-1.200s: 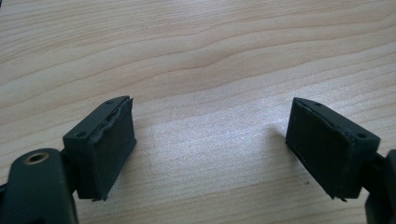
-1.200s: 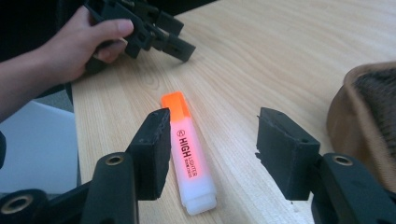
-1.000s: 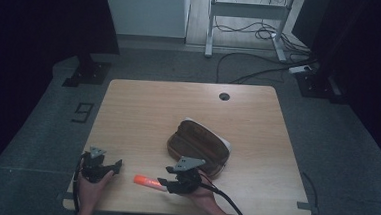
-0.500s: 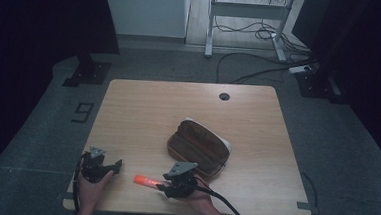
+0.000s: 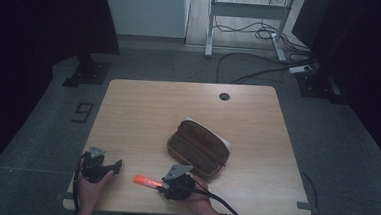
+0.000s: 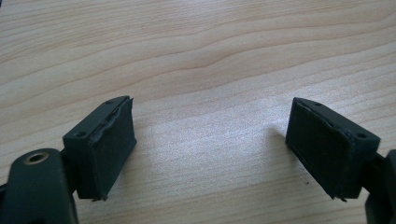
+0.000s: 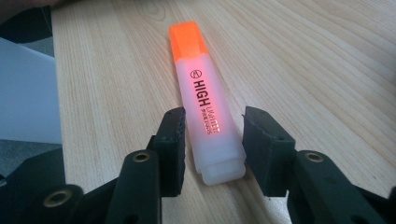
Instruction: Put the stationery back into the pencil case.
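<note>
Left tongs (image 6: 210, 154): apart, over bare desk (image 5: 142, 119) by its near-left corner.
Right tongs (image 7: 212, 140): apart, straddling highlighter (image 7: 205, 112), near front edge.
Case (image 5: 198, 148): mid-desk.

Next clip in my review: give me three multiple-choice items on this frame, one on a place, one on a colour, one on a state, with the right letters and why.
1. Where does the brown pencil case lie on the table?
A. right of the middle
B. far left corner
C. against the far edge

2. What colour is the cap of the highlighter?
A. green
B. orange
C. blue

3. How does the right tool stand at the highlighter?
A. shut flat beside it
B. raised well above it
C. jaws either side of its body, a gap on the right

Answers: 1 A, the high view shows the case right of centre. 2 B, the right gripper view shows an orange cap. 3 C, the jaws flank the lower body without both touching.
</note>
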A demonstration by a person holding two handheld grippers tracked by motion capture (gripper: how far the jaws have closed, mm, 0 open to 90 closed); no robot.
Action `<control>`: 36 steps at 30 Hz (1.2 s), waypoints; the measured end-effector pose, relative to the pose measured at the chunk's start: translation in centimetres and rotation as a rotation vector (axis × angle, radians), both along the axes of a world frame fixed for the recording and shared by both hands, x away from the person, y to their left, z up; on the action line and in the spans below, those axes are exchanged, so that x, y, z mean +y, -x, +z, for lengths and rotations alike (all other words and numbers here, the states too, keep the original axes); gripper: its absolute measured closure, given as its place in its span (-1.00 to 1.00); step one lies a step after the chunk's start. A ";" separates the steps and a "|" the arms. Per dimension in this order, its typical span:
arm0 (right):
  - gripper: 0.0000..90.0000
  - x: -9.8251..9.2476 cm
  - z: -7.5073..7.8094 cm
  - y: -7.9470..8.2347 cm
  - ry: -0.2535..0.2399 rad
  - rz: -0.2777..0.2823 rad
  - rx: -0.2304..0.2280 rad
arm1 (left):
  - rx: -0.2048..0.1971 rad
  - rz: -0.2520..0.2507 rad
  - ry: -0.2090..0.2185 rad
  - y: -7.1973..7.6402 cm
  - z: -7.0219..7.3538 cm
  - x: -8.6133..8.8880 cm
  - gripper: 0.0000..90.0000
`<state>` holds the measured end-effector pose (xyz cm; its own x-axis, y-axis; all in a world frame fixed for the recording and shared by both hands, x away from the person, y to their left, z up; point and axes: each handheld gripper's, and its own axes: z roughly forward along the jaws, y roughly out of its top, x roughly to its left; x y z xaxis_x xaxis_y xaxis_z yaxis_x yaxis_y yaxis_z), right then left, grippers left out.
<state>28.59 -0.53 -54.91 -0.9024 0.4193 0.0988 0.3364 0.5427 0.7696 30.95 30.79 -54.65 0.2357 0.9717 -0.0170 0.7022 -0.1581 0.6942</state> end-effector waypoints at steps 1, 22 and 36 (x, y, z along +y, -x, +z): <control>0.36 0.0 0.0 0.0 0.003 0.003 -0.002 | 0.000 0.000 0.000 0.0 0.0 0.0 -0.66; 0.44 -1.8 1.7 -0.9 -0.095 -0.021 0.039 | 0.000 0.000 -0.002 0.0 0.0 0.0 -0.65; 0.44 -4.4 4.1 -1.8 -0.186 -0.063 0.030 | 0.001 -0.001 -0.002 0.0 0.0 0.0 -0.65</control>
